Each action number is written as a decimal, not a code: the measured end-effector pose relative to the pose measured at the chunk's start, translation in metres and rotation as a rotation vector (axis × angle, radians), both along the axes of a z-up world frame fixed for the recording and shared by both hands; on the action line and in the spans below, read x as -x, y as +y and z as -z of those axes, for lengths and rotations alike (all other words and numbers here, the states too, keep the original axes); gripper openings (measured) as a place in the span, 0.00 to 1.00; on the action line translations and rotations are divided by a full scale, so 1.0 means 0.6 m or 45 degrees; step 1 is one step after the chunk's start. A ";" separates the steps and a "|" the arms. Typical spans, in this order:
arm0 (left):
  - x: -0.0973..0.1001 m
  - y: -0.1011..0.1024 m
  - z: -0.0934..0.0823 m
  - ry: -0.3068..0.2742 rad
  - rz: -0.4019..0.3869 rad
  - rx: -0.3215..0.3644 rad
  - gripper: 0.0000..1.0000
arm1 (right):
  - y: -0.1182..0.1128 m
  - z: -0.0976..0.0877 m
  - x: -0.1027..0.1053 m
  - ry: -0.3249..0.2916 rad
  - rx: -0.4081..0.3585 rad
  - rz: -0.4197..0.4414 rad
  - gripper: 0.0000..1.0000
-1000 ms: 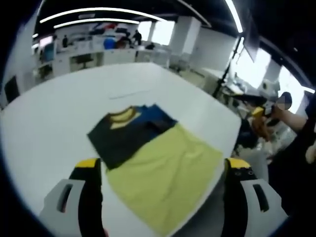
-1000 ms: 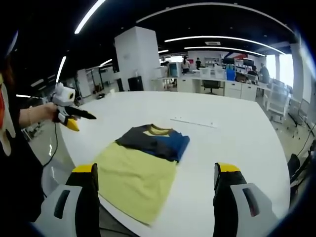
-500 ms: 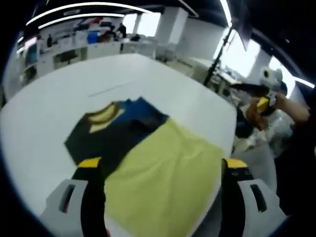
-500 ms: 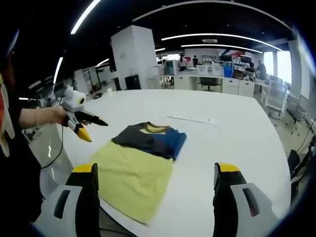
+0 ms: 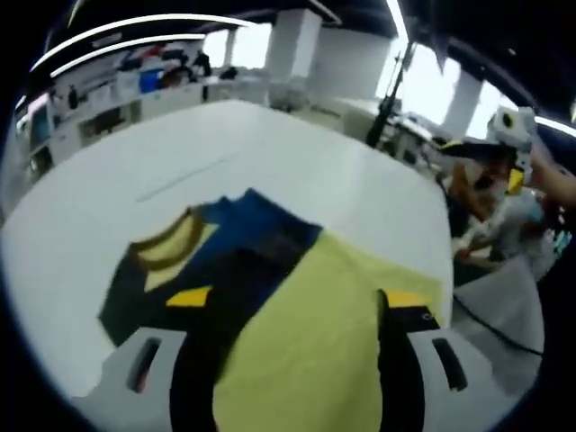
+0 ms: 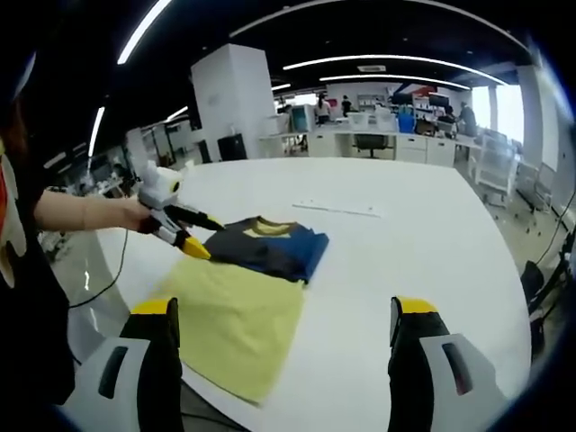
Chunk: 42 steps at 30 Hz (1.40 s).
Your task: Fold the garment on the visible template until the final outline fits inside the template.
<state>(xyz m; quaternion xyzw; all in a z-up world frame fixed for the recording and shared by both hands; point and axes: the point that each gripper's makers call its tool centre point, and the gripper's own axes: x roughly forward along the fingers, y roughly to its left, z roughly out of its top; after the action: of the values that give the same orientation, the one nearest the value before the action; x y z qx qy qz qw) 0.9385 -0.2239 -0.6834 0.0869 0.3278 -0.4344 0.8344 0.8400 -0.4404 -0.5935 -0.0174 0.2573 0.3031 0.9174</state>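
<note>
Yellow-green cloth forms the near half of the garment (image 5: pixel 270 306), which lies flat on the white table (image 5: pixel 297 171) directly ahead of the left gripper (image 5: pixel 292 301) and partly between its spread, empty jaws. Its long axis runs away from that gripper, hem nearest, collar farthest. Beyond the yellow part the cloth turns dark, with a blue panel to one side and a yellow collar at the far end.

From the right gripper (image 6: pixel 283 310), whose jaws also stand wide apart holding nothing, the garment (image 6: pixel 243 288) lies ahead and to the left, hem near the table's (image 6: pixel 405 234) edge. The left gripper (image 6: pixel 175 223) hangs over the dark upper part's left edge, held by a hand (image 6: pixel 135 214).
</note>
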 end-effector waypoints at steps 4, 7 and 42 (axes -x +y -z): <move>-0.029 -0.016 0.016 -0.048 0.016 -0.013 0.53 | -0.005 0.008 0.002 0.014 0.002 0.007 0.97; -0.041 -0.029 0.024 -0.054 0.025 -0.014 0.48 | -0.009 0.013 0.004 0.022 0.002 0.014 0.97; -0.064 -0.088 0.149 -0.041 0.192 -0.281 0.03 | -0.032 0.051 -0.001 0.083 -0.007 0.062 0.96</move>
<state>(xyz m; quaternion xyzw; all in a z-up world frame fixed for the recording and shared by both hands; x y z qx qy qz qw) 0.9769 -0.2766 -0.7726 0.2094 0.3527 -0.4559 0.7898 0.8404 -0.4595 -0.6239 0.0011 0.2865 0.2819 0.9157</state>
